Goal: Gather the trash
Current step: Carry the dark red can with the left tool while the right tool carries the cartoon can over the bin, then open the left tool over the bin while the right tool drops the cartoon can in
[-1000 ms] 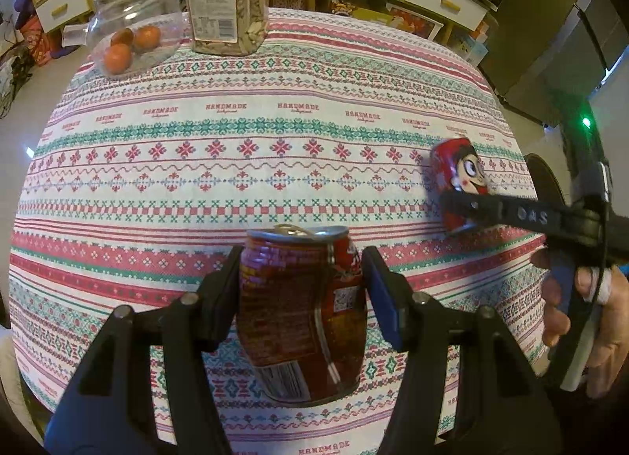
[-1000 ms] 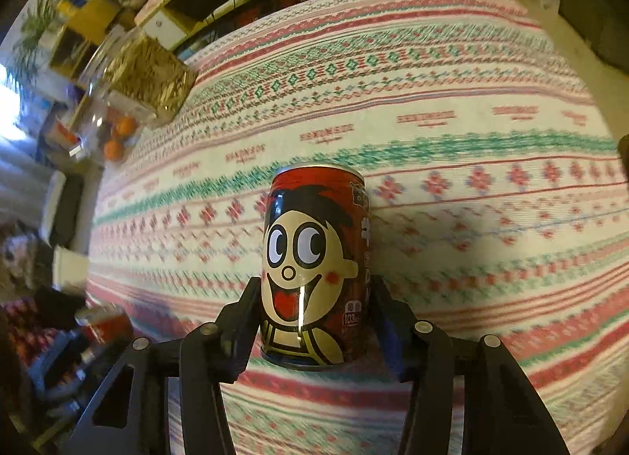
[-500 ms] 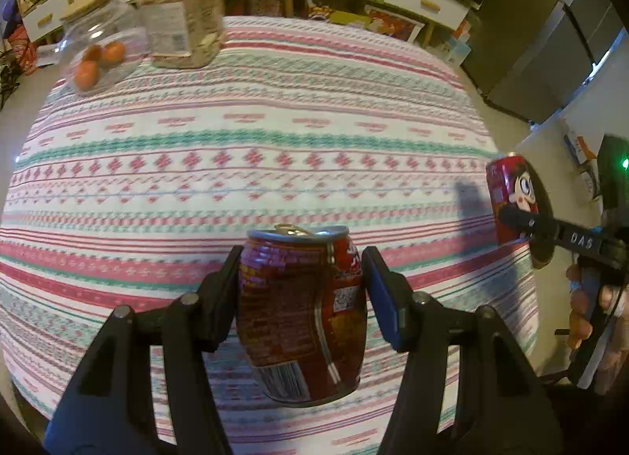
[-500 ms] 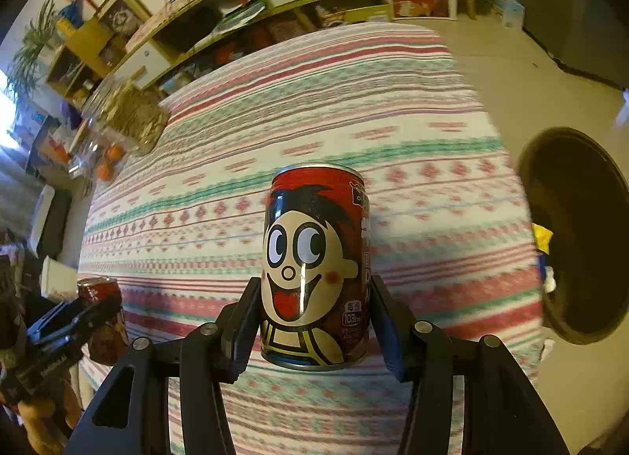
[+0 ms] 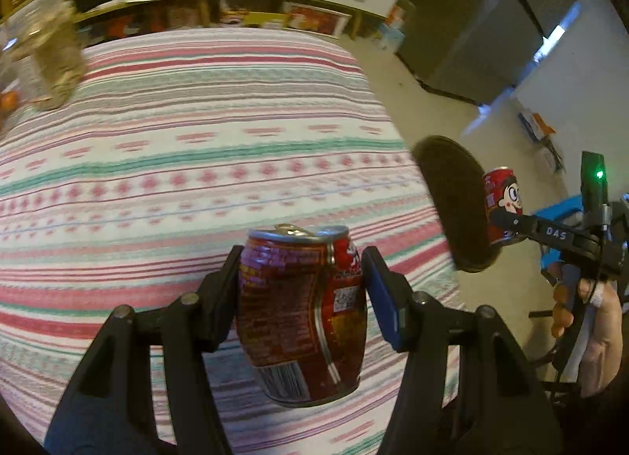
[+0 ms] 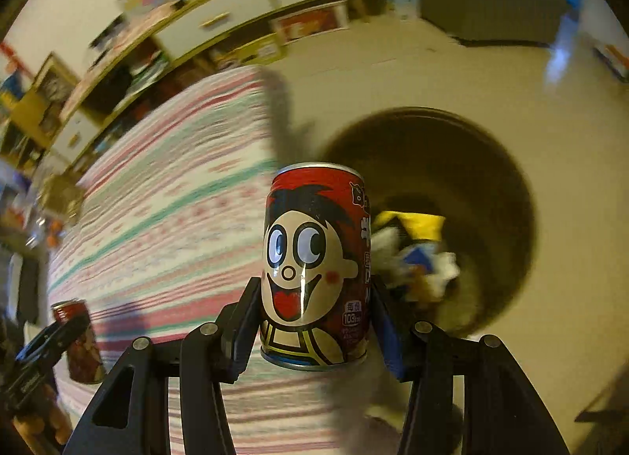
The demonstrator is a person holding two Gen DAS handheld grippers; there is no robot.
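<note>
Left gripper point(image 5: 300, 293) clamps a dented red can point(image 5: 300, 313) above the striped tablecloth point(image 5: 177, 164). Right gripper point(image 6: 314, 321) clamps the cartoon-face can point(image 6: 314, 262) upright just past the table edge, near the dark bin point(image 6: 507, 195), which holds blurred, probably paper, waste.

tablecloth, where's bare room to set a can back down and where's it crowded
The striped tablecloth is bare across its middle and out to its right edge, between the dented can in the left gripper and the jars at the far left corner. The bin beside the table already holds wrappers.
</note>
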